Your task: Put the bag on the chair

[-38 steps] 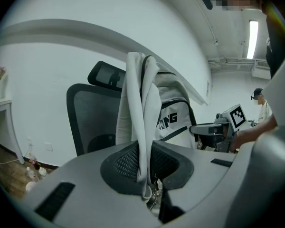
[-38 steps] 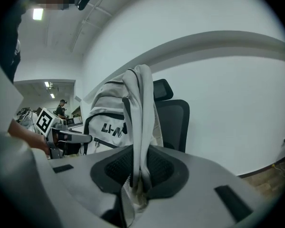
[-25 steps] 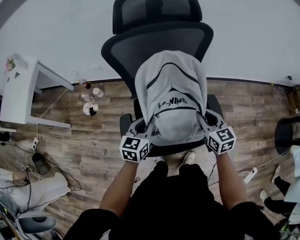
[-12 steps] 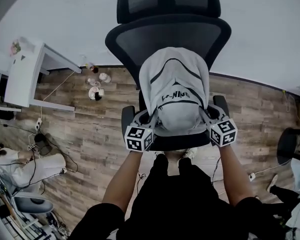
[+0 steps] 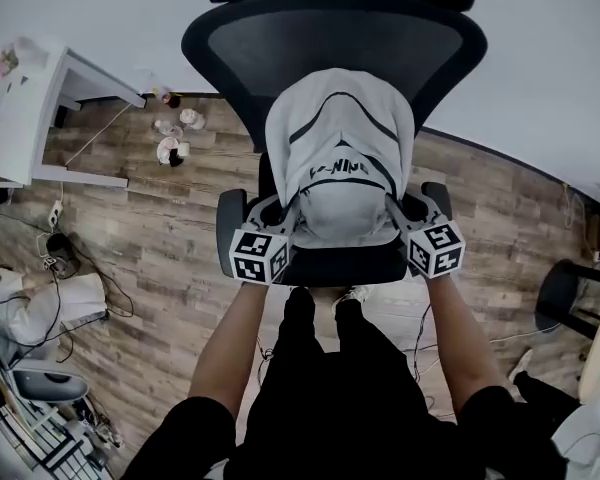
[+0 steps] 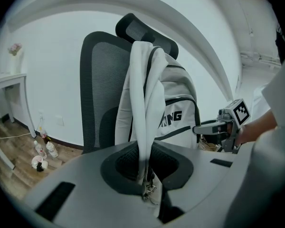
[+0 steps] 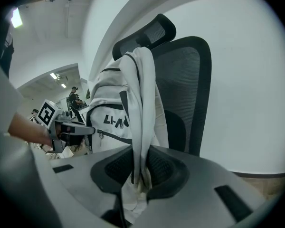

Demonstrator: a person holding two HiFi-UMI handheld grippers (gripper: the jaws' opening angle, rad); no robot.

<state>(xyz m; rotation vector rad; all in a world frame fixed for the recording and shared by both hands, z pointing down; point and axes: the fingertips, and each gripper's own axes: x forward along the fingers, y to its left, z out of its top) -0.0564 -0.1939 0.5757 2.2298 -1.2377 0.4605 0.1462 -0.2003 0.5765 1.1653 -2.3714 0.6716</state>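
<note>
A white backpack [image 5: 342,158] with black trim stands upright over the seat [image 5: 330,266] of a black mesh office chair [image 5: 330,48], its back against the backrest. Whether its bottom rests on the seat is hidden. My left gripper [image 5: 280,214] is shut on the left white shoulder strap [image 6: 145,122], which runs down between its jaws [image 6: 145,177]. My right gripper [image 5: 400,214] is shut on the other strap [image 7: 142,118], pinched in its jaws [image 7: 138,175]. Each gripper shows in the other's view, the right gripper [image 6: 218,127] and the left gripper [image 7: 69,127] flanking the bag.
A white desk [image 5: 35,118] stands at the left, with small bottles [image 5: 170,138] on the wooden floor by the wall. A person [image 5: 40,308] sits low at the left among cables. Another dark chair base [image 5: 568,293] is at the right. My legs stand just before the seat.
Both grippers and the bag have moved forward toward the chair; the backrest now looms larger behind the bag and the bag sits lower over the seat. Both grips are unchanged.
</note>
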